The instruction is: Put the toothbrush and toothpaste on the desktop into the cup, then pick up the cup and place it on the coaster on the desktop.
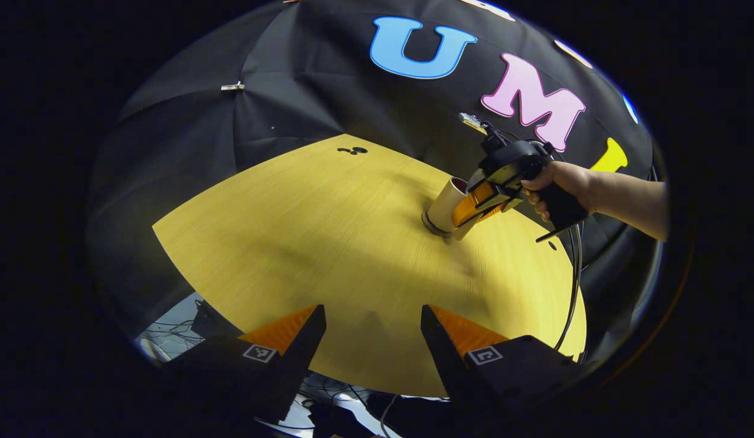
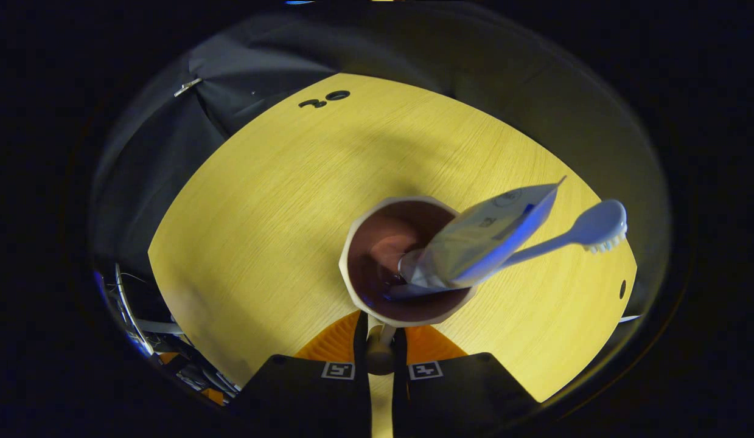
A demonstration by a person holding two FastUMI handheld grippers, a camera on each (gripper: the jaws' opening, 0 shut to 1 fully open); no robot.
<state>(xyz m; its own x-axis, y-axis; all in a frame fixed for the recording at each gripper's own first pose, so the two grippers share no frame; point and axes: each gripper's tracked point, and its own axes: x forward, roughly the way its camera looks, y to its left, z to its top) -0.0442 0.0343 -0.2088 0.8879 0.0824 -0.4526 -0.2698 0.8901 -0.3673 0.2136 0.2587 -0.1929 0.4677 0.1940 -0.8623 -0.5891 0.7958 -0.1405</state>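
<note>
A beige cup with a dark inside [image 2: 377, 243] stands on the yellow wooden desktop [image 2: 261, 201]. A white toothpaste tube [image 2: 486, 234] and a pale blue toothbrush [image 2: 596, 228] lean out of it to the right. My right gripper [image 2: 381, 333] is shut on the cup's handle [image 2: 380, 350]. In the left gripper view a hand holds that right gripper [image 1: 468, 216] against the cup [image 1: 445, 202], whose base rests on a dark round coaster [image 1: 433, 229]. My left gripper [image 1: 373, 325] hangs open over the desktop's near edge with nothing between its fingers.
Small dark holes [image 1: 352, 149] mark the desktop's far edge, and another hole [image 1: 552, 246] lies at the right. A cable [image 1: 574, 286] trails from the right gripper over the right edge. Cables and gear [image 1: 176, 331] lie below the near left edge.
</note>
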